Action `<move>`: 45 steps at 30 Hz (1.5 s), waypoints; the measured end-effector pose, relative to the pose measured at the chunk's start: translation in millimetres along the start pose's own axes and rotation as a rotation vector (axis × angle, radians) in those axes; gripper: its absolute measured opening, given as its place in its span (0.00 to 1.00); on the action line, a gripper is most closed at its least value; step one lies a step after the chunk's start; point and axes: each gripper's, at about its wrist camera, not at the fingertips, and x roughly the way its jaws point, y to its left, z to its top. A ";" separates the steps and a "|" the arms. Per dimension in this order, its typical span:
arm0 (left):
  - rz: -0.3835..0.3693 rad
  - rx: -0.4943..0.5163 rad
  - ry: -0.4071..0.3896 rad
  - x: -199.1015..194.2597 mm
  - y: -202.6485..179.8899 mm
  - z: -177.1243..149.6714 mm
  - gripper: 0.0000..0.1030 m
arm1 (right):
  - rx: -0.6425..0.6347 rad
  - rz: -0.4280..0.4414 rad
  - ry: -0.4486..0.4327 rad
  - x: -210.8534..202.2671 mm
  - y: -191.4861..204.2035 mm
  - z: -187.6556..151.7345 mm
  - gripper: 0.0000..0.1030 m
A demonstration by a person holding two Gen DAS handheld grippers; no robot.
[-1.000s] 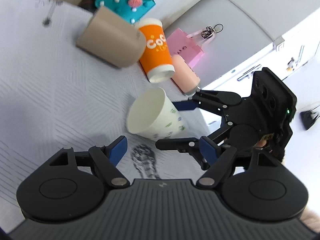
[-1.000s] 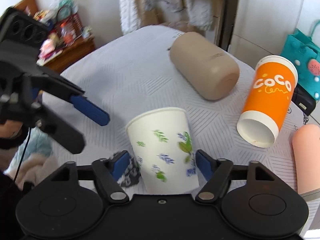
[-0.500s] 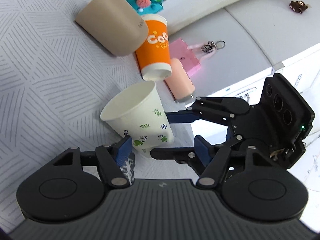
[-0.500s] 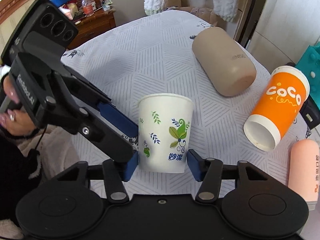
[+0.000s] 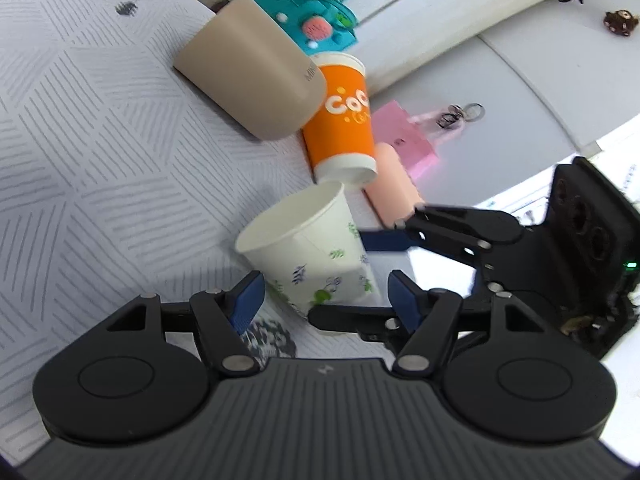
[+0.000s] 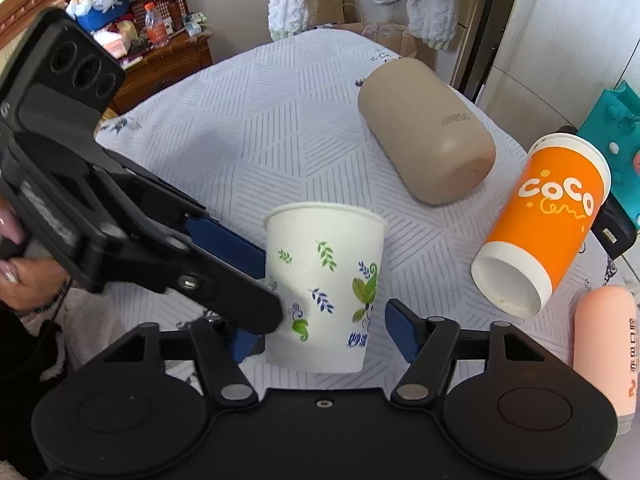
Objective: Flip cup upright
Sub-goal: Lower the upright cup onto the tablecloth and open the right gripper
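Note:
A white paper cup with leaf print (image 6: 326,288) stands mouth up on the patterned tablecloth. In the left wrist view the white paper cup (image 5: 310,256) leans a little. My right gripper (image 6: 326,334) is open, its blue pads either side of the cup's base with a gap on the right. My left gripper (image 5: 326,300) is open too. It comes in from the left of the right wrist view (image 6: 256,280), and one finger (image 6: 228,240) touches the cup's side.
A beige tumbler (image 6: 426,132) lies on its side beyond the cup. An orange COCO cup (image 6: 544,224) lies tilted at the right, with a peach bottle (image 6: 608,356) beside it. A teal bag (image 5: 308,12) and pink bag (image 5: 404,136) sit off the table's edge.
The paper cup went from lying tilted to standing mouth up. My right gripper's pads have opened away from its base. My left gripper has closed in on the cup's side.

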 end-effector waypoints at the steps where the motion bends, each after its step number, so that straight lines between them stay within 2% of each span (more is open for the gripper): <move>1: 0.014 0.014 -0.007 2.0 -2.4 -0.3 0.64 | 0.009 0.008 -0.007 -0.6 -0.9 -1.3 0.63; 3: 0.043 0.044 -0.028 4.1 -7.3 -1.0 0.56 | 0.012 -0.013 -0.032 -2.1 1.6 -3.8 0.63; 6: 0.062 0.115 -0.067 0.7 -14.6 -2.8 0.53 | 0.058 -0.032 -0.100 -7.1 1.6 -15.1 0.63; 9: 0.066 0.189 -0.097 -6.0 -21.7 -4.8 0.52 | 0.099 -0.049 -0.202 -12.6 4.1 -30.7 0.63; 13: 0.108 0.319 -0.158 -14.5 -34.3 -8.4 0.51 | 0.098 -0.124 -0.362 -12.3 18.4 -48.1 0.63; 17: 0.166 0.441 -0.220 -21.0 -43.8 -11.4 0.51 | 0.087 -0.197 -0.480 -5.5 32.4 -52.5 0.63; 20: 0.191 0.496 -0.239 -26.4 -45.0 -11.8 0.51 | 0.080 -0.244 -0.540 -0.8 40.5 -52.9 0.63; 23: 0.203 0.540 -0.239 -30.3 -44.2 -12.4 0.51 | 0.062 -0.284 -0.572 4.2 47.0 -54.2 0.63; 28: 0.200 0.597 -0.202 -27.1 -45.5 -11.1 0.51 | 0.056 -0.334 -0.564 12.6 54.2 -54.9 0.63; 37: 0.194 0.624 -0.176 -17.1 -48.0 -11.5 0.51 | 0.191 -0.261 -0.556 17.3 35.5 -57.3 0.63; 42: 0.187 0.598 -0.163 -15.6 -44.5 -15.3 0.51 | 0.197 -0.258 -0.556 19.4 36.1 -60.0 0.63; 45: 0.204 0.586 -0.167 -17.8 -44.0 -17.7 0.53 | 0.189 -0.271 -0.550 20.3 39.9 -63.7 0.67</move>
